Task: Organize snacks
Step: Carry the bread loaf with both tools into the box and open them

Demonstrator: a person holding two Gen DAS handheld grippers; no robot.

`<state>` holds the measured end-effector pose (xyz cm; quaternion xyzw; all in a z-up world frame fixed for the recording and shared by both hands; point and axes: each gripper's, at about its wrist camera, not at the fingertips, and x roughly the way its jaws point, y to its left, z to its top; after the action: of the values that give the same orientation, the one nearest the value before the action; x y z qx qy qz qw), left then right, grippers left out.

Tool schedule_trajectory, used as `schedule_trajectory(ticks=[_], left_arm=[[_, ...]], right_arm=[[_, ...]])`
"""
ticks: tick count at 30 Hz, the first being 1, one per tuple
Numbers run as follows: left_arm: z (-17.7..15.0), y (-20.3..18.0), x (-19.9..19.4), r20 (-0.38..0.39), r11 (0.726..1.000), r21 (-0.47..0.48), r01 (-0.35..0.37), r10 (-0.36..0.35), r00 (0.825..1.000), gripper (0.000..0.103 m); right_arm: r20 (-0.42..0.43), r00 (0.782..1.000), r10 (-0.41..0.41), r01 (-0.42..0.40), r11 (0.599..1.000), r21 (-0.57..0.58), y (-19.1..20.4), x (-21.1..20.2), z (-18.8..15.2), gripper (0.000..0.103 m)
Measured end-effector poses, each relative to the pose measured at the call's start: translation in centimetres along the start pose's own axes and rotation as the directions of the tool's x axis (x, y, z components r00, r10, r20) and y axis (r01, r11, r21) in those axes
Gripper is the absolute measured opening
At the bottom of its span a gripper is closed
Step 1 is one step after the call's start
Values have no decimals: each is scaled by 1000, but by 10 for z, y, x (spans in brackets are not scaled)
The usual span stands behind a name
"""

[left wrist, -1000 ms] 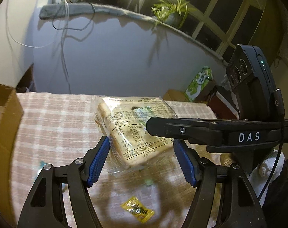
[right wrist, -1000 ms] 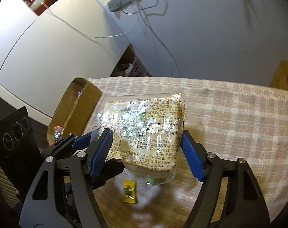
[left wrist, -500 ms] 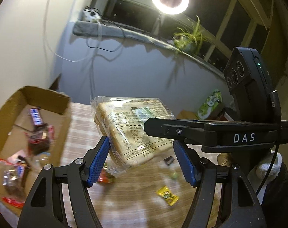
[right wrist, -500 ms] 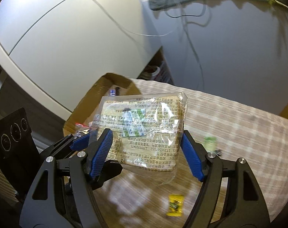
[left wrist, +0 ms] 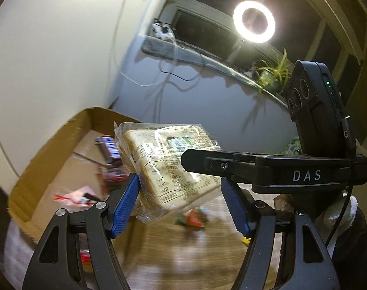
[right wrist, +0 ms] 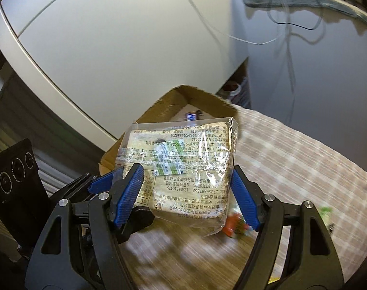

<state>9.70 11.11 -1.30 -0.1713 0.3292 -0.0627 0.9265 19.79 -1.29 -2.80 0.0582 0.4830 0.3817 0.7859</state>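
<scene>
A clear bag of sliced bread [left wrist: 169, 166] [right wrist: 183, 171] hangs in the air, held from both sides. My left gripper [left wrist: 181, 203] and my right gripper [right wrist: 186, 198] are each shut on it, blue pads pressed to its sides. The right gripper's black body crosses the left wrist view [left wrist: 275, 171]; the left gripper shows at lower left in the right wrist view [right wrist: 103, 186]. An open cardboard box [left wrist: 62, 149] [right wrist: 183, 101] with several wrapped snacks sits just beyond and below the bag, at the table's left end.
Small loose sweets lie on the checked tablecloth [right wrist: 292, 159]: a red one [left wrist: 193, 217] [right wrist: 234, 224], a yellow one [left wrist: 245, 240], a green one [right wrist: 325, 210]. A white cabinet [right wrist: 111, 48] stands behind the box. A ring light [left wrist: 253, 21] and a plant [left wrist: 273, 75] are by the window.
Both grippers have carried the bread bag left and up toward the cardboard box. The box has come from the frame's edge to right behind the bag. The grip is unchanged.
</scene>
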Motion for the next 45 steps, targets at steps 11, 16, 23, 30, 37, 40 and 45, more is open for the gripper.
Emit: schedule_trajectory(ticks=[11, 16, 23, 30, 37, 40, 45], left_arm=[[0, 53, -11, 5, 994, -80, -71, 71, 997, 69], [-3, 68, -11, -2, 990, -103, -92, 92, 996, 69], [-4, 78, -9, -10, 986, -121, -114, 113, 993, 69], [-8, 80, -9, -16, 983, -115, -146, 145, 989, 68], [-10, 81, -10, -11, 978, -95, -183, 183, 983, 67], [-9, 81, -11, -6, 978, -94, -186, 187, 982, 67], [-9, 75, -15, 8, 979, -83, -188, 189, 982, 67]], right_arm=[[-70, 997, 41, -45, 998, -54, 38, 59, 17, 76], [-98, 994, 49, -56, 996, -67, 46, 76, 20, 76], [-120, 992, 46, -56, 995, -81, 51, 88, 23, 76], [-117, 993, 10, -21, 995, -93, 52, 92, 25, 76], [-103, 995, -16, 6, 995, -100, 52, 87, 26, 77], [-95, 995, -18, 9, 995, -98, 52, 80, 25, 79], [-69, 997, -34, 27, 995, -96, 49, 67, 25, 82]])
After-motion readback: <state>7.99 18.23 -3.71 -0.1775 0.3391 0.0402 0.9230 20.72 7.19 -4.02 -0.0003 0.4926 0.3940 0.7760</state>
